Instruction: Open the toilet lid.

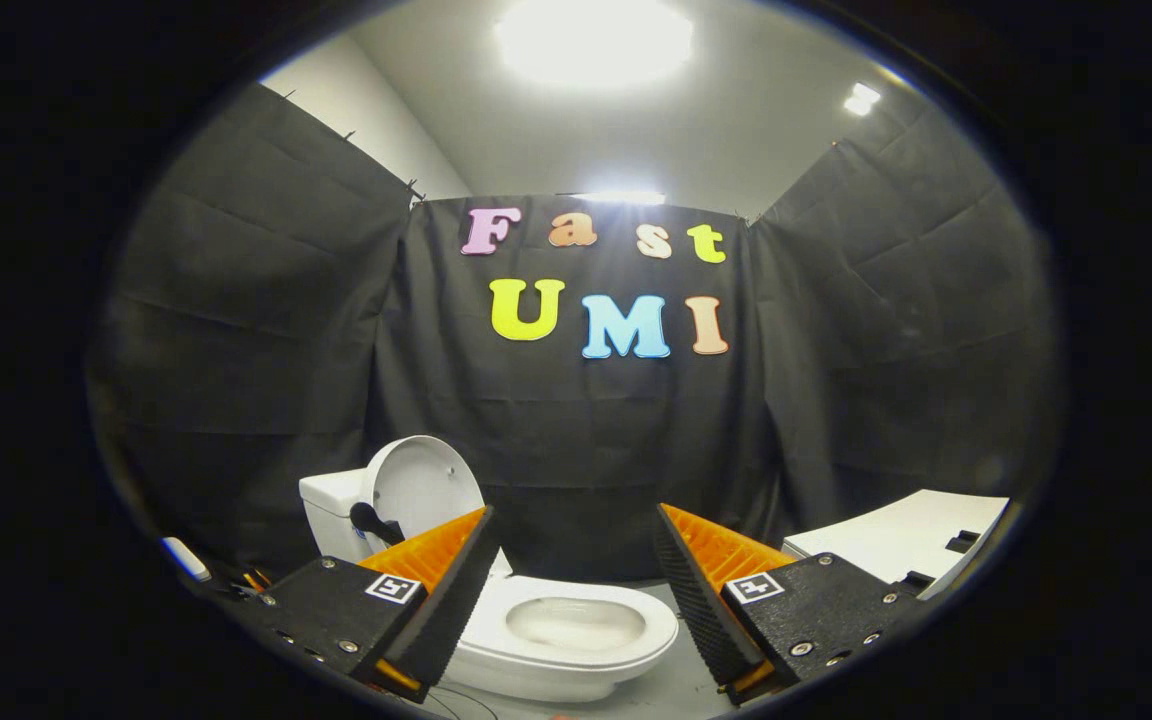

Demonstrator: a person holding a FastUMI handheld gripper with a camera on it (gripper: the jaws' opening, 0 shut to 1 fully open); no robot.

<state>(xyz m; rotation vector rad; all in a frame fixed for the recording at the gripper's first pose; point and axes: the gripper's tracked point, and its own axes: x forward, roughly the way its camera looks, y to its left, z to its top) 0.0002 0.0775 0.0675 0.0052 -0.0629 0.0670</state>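
Gripper view. One finger point(441, 590) of the spread, empty gripper point(576, 600) hides the near left part of the toilet seat point(576, 625) and the lower edge of the raised lid point(421, 485). The cistern point(331, 510) is partly covered. The white panel point(896, 540) is cut off.

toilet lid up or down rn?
Up. The lid stands upright against the tank; bowl exposed. Gripper open, holding nothing.

Pale floor point(671, 690) under the toilet point(556, 640)
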